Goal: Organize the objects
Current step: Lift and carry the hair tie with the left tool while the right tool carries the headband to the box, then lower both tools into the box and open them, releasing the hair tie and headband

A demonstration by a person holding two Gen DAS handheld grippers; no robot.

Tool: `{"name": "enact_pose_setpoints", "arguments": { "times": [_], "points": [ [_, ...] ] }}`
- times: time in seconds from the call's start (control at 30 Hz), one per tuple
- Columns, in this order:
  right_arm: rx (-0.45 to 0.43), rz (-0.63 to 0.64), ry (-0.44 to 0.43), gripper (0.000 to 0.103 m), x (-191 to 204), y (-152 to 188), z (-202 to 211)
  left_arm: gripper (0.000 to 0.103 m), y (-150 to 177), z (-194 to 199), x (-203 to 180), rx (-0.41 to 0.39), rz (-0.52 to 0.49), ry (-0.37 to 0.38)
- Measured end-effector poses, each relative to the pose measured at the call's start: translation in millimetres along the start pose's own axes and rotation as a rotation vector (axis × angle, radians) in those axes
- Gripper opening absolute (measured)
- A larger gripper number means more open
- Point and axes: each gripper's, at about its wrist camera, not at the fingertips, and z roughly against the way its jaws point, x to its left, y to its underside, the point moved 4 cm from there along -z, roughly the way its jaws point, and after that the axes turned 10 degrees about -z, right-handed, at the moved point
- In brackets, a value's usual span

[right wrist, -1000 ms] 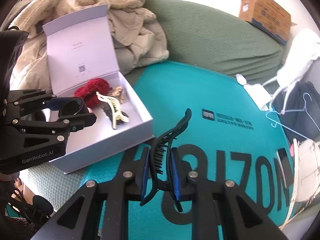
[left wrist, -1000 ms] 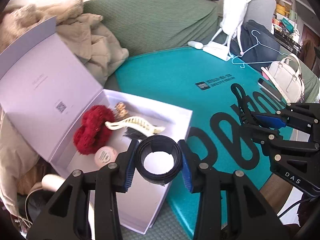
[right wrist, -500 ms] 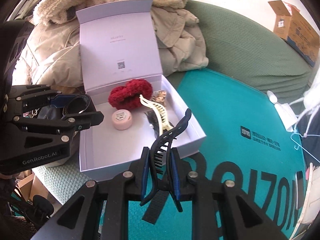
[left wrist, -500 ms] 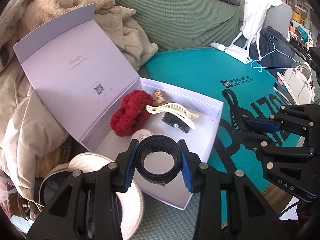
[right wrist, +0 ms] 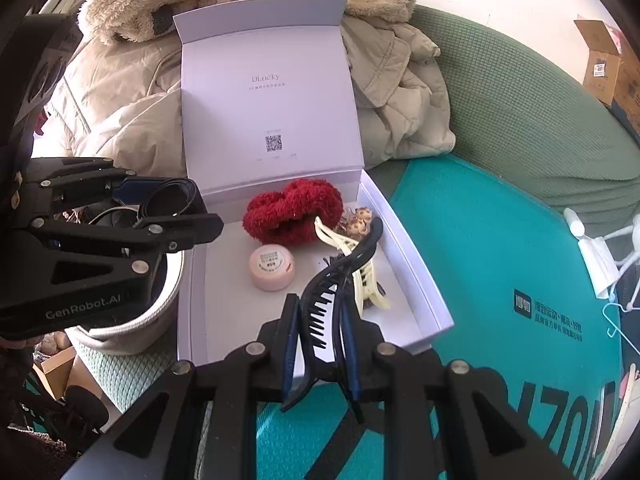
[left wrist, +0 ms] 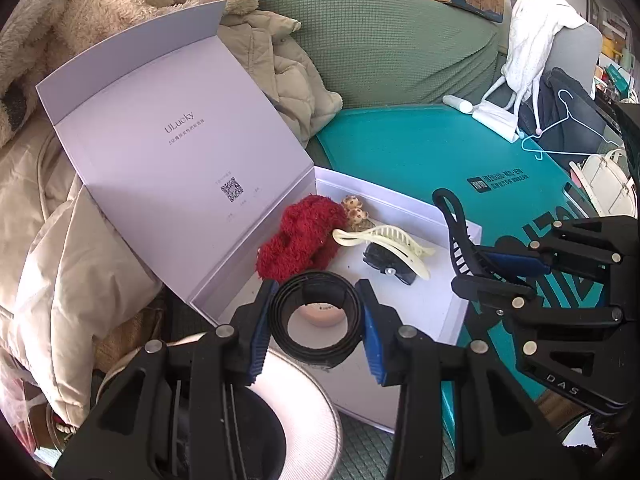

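The left gripper (left wrist: 316, 326) is clamping a black ring (left wrist: 316, 320) over the open white box (left wrist: 436, 312). Beside it, the right gripper (left wrist: 496, 270) is pinching a black hair clip (left wrist: 454, 220).

A teal mat (right wrist: 480, 240) covers the worktop; on it rest an open white box (right wrist: 416, 264), a folded white cloth (left wrist: 496, 118) and a light-blue hanger (left wrist: 568, 128).

Bright daylight in both views. Sun falls on the coats (right wrist: 132, 120) at left, washing pale fabric nearly white. Box lid (left wrist: 168, 152) evenly lit, print readable; tray floor (right wrist: 240, 304) carries soft shadows w/ blurred edges. Wall top right in right wrist view blown out. Strong fisheye bend, black vignette at corners. Centre sharp, rim slightly soft. No motion blur.
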Motion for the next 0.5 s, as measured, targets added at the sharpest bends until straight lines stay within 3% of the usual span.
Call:
{"name": "enact_pose_setpoints", "arguments": {
  "times": [0.5],
  "points": [
    [-0.017,0.000,-0.025,0.020,-8,-43,-24,0.037,-43,-33,22,-0.017,-0.008,0.019]
  ]
}}
